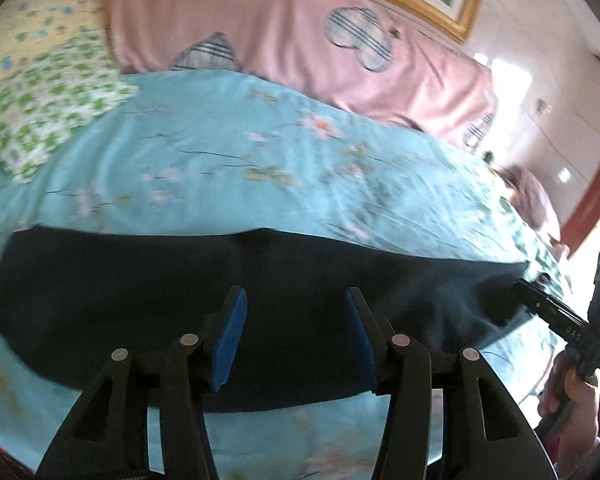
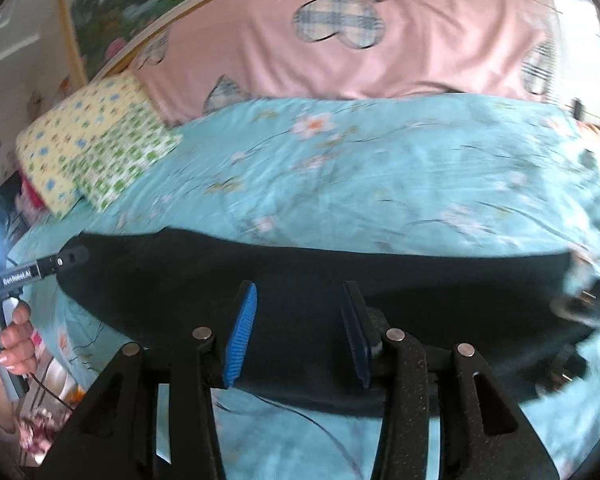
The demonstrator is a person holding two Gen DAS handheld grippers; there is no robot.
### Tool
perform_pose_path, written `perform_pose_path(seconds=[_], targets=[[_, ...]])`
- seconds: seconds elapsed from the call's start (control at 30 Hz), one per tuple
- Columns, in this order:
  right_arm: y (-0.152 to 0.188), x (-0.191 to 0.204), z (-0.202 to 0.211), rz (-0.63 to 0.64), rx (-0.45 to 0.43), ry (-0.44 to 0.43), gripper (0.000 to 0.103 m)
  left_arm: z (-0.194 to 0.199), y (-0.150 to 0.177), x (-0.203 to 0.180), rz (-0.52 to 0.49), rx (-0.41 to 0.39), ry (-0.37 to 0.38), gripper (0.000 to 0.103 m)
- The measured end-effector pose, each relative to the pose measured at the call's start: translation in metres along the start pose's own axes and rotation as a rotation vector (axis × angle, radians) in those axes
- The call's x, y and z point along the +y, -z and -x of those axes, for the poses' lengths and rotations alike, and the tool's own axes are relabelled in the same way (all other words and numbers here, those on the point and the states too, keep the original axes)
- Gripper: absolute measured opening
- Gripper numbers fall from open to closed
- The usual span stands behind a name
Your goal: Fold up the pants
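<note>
Pants [image 1: 260, 300] flat on blue floral bedsheet [image 1: 220, 152], stretching beyond and below both jaw pairs | left gripper [image 1: 296, 336] jaws apart, nothing between | right gripper [image 2: 300, 332] jaws apart, nothing gripped

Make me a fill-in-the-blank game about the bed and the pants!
The dark pants lie on a light ____ flowered bedspread.
The big blanket behind it is ____.
Between the left gripper fingers there is ____.
The right gripper fingers have ____ pads.

Missing words: blue; pink; nothing; blue
</note>
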State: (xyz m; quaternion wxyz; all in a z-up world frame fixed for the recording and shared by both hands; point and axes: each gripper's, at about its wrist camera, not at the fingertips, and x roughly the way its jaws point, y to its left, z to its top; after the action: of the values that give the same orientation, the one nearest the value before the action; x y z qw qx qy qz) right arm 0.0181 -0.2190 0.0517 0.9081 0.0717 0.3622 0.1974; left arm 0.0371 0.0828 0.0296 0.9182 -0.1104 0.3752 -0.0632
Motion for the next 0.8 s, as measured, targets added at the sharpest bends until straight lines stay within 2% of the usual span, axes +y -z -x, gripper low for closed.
perform_pose_path(seconds=[0.23, 0.43, 0.57, 0.63, 0.8], targets=[[0.016, -0.038, 0.039, -0.092, -0.044, 0.082, 0.049, -0.023, -0.007, -0.053, -0.114, 0.041, 0.085, 0.051], [0.030, -0.060, 0.052, -0.180, -0.045, 0.108, 0.050, -0.036, -0.014, -0.090, -0.181, 0.071, 0.149, 0.053], [0.038, -0.075, 0.060, -0.282, -0.061, 0.146, 0.061, -0.045, -0.021, -0.113, -0.221, 0.091, 0.178, 0.053], [0.043, -0.082, 0.065, -0.327, -0.075, 0.158, 0.063, -0.051, -0.025, -0.127, -0.253, 0.098, 0.203, 0.057], [0.048, -0.098, 0.062, -0.418, -0.052, 0.155, 0.065, -0.065, -0.034, -0.154, -0.308, 0.124, 0.228, 0.057]])
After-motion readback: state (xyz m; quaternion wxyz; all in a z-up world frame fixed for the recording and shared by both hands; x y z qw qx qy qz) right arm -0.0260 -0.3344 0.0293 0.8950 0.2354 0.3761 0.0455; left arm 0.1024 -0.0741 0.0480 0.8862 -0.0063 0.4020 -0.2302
